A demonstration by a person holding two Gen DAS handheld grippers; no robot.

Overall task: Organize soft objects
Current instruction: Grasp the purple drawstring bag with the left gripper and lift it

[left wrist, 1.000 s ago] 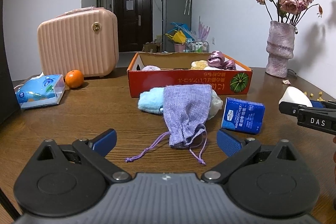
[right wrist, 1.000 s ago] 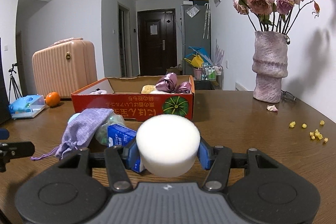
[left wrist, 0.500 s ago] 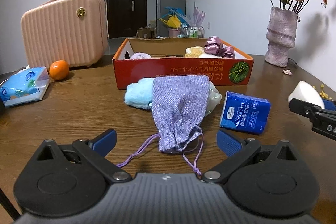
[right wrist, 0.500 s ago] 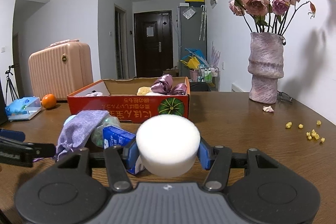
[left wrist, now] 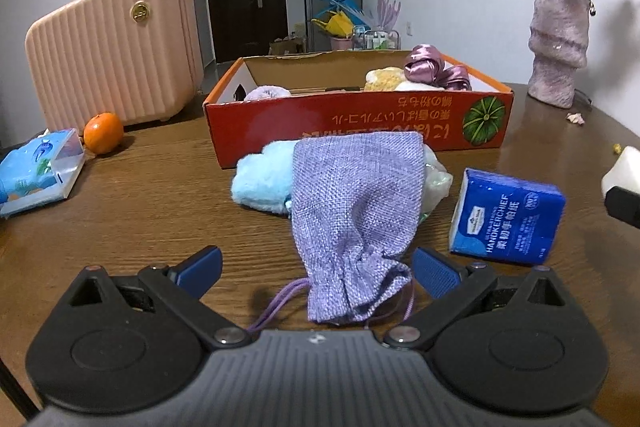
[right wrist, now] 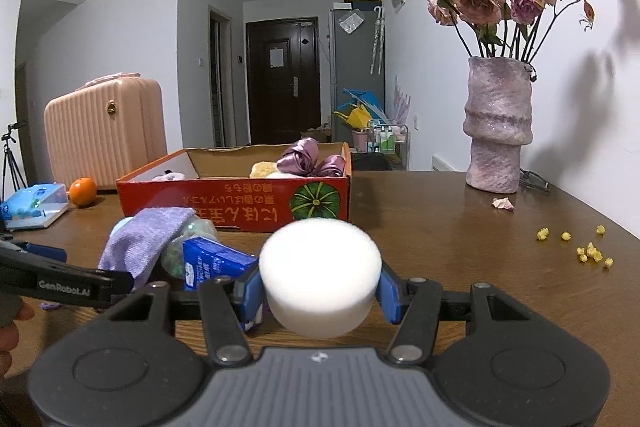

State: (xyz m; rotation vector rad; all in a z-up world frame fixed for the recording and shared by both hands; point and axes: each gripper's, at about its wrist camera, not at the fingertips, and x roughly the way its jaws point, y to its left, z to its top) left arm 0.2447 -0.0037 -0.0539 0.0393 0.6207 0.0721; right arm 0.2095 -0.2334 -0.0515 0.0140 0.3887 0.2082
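Sponge first: we saw a round white foam sponge point(right wrist: 319, 277) pinched between the blue pads of the right gripper point(right wrist: 319, 291), held above the wooden table point(right wrist: 460, 227), on the near side of the red cardboard box point(right wrist: 240, 203). In the left wrist view our left gripper point(left wrist: 316, 271) stood wide apart, its pads flanking the gathered neck of a lilac drawstring pouch point(left wrist: 356, 211) without touching it. That pouch lay on the table draped over a pale blue fluffy item point(left wrist: 262, 183) and a clear bag of greenish bits point(left wrist: 436, 179), all crowded against the box's front wall. Just right of the pouch sat a blue handkerchief tissue pack point(left wrist: 506, 223), between the pile and the held sponge. Inside the box we noticed a mauve satin scrunchie point(left wrist: 434, 69), a yellow knitted piece point(left wrist: 384, 79) and a lilac fluffy piece point(left wrist: 266, 93). Farther left stood a pink ribbed case point(left wrist: 116, 47), an orange point(left wrist: 103, 133) and a wet-wipes packet point(left wrist: 38, 169). A rough pink vase point(right wrist: 498, 127) of dried roses occupied the far right, with yellow crumbs point(right wrist: 588, 251) scattered nearby.
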